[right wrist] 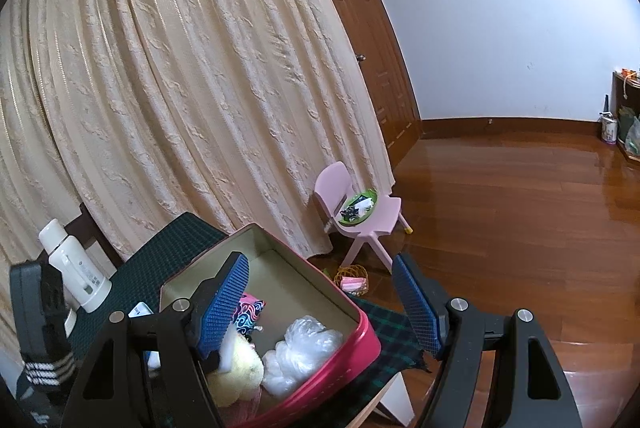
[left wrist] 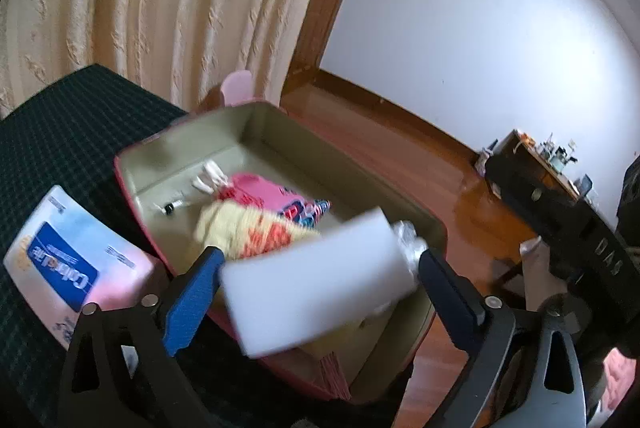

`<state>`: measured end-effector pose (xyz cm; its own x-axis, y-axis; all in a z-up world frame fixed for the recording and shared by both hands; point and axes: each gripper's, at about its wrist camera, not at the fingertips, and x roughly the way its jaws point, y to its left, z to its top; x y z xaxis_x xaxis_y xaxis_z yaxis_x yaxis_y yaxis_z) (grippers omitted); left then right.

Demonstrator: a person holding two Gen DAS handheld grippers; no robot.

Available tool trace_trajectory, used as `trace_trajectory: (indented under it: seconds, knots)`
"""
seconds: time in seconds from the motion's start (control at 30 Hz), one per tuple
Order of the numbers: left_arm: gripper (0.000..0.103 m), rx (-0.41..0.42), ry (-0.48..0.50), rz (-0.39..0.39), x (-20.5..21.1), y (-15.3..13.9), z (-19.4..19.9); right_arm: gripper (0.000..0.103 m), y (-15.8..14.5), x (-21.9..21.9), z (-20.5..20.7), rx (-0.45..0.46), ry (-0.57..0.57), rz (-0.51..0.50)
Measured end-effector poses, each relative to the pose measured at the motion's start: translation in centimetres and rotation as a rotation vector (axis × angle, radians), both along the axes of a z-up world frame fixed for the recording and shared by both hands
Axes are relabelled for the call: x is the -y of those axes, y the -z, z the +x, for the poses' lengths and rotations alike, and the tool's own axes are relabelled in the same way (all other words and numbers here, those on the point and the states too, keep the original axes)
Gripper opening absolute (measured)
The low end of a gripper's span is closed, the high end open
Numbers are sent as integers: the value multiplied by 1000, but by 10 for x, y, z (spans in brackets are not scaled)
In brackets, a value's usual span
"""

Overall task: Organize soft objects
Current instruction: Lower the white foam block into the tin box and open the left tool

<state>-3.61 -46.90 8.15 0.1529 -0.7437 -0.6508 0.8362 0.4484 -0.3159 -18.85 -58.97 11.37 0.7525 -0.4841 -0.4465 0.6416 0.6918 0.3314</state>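
Left claw is spread wide with the white foam block loose between its pads, right over the near edge of the pink box at the bench corner. Let it fall clear onto the yellow plush, then back off. Right claw hangs open, empty.

The white rectangular foam block between the left gripper's blue pads is smeared by motion blur, and it hides the near wall of the pink storage box. Behind it, the yellow knitted cloth and pink patterned fabric blur together. The blue-and-white tissue pack is partly covered by the gripper's frame.
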Motion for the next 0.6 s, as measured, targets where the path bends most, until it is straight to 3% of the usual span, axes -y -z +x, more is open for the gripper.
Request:
trace_trajectory:
  seconds: [0.27,0.47,0.6]
  knots:
    - [100,62,-42,-49,-21,-20,0,78,-3,-5,-1,6,-15,-4]
    - [100,172,-135,-27,-50,-27,-6,80,-3,-12,-2,10,-52,-11]
    - [100,190,-172,-16,-68,-27,-5,81,-1,-21,5,-5,-97,-14]
